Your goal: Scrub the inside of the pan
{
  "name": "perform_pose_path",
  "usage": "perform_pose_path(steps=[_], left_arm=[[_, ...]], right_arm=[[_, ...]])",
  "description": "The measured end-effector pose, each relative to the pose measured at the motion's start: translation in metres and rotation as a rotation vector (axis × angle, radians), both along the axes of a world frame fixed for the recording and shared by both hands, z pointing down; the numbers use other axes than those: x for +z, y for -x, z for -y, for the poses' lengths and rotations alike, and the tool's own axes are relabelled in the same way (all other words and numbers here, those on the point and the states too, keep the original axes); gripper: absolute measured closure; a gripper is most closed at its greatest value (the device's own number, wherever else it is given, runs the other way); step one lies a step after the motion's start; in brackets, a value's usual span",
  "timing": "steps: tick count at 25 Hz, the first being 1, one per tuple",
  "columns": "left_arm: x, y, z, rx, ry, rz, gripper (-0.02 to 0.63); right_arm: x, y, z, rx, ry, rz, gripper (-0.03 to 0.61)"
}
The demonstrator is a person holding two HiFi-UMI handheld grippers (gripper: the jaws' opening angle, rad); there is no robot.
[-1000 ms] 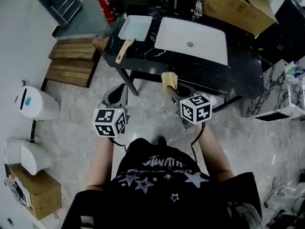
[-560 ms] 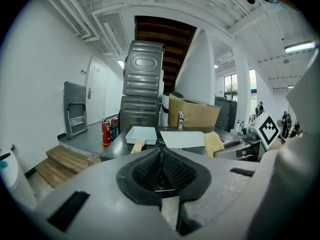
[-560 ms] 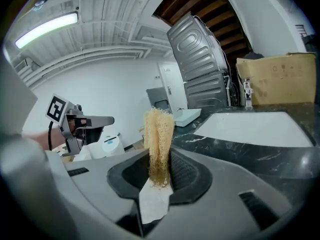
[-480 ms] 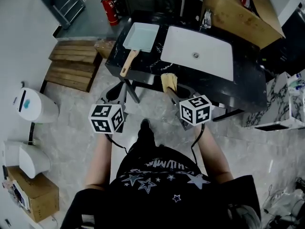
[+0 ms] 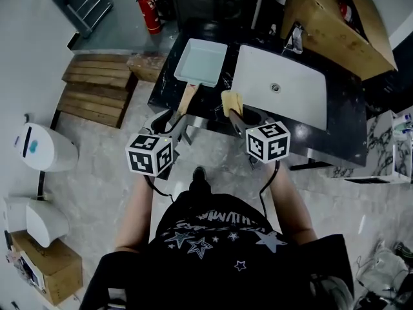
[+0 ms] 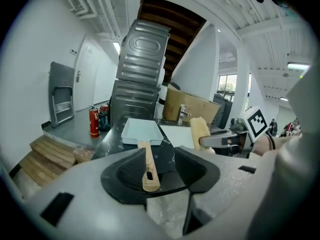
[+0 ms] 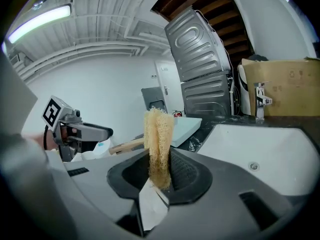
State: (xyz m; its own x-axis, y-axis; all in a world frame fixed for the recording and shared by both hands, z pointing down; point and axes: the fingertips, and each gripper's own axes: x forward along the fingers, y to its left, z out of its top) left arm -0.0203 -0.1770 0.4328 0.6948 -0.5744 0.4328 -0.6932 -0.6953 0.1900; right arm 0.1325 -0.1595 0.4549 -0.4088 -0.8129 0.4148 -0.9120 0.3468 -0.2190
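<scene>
A pale blue rectangular pan [image 5: 201,62] with a wooden handle [image 5: 187,97] lies on the black marble counter [image 5: 169,76], left of the sink. My left gripper [image 5: 169,123] is just short of the handle's free end. In the left gripper view its jaws [image 6: 162,166] are opening; the handle's end [image 6: 149,170] shows in the gap and the pads do not press on it. My right gripper [image 5: 235,113] is shut on a yellow loofah scrubber [image 7: 159,144], which stands upright over the counter's front edge, right of the handle.
A white sink [image 5: 281,89] with a faucet [image 5: 295,37] is set in the counter right of the pan. A cardboard box [image 5: 335,24] leans behind it. On the floor to the left are a wooden pallet [image 5: 97,89], a fire extinguisher [image 5: 150,11] and a white bin [image 5: 42,148].
The person has stepped up to the counter. Both grippers have moved forward: the left one now sits by the pan handle's end and the scrubber reaches the counter's edge.
</scene>
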Motion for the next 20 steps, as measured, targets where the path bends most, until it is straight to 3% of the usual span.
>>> perform_pose_path(steps=[4, 9, 20], left_arm=[[0.023, -0.003, 0.008, 0.073, 0.082, 0.025, 0.383], [0.051, -0.004, 0.019, 0.100, 0.172, 0.083, 0.379], [0.064, -0.011, 0.039, 0.185, 0.218, 0.062, 0.382]], right_arm=[[-0.003, 0.006, 0.032, 0.001, -0.002, -0.031, 0.489], [-0.005, 0.018, 0.062, 0.006, 0.003, -0.049, 0.488], [-0.001, 0.029, 0.120, 0.007, 0.051, -0.136, 0.488]])
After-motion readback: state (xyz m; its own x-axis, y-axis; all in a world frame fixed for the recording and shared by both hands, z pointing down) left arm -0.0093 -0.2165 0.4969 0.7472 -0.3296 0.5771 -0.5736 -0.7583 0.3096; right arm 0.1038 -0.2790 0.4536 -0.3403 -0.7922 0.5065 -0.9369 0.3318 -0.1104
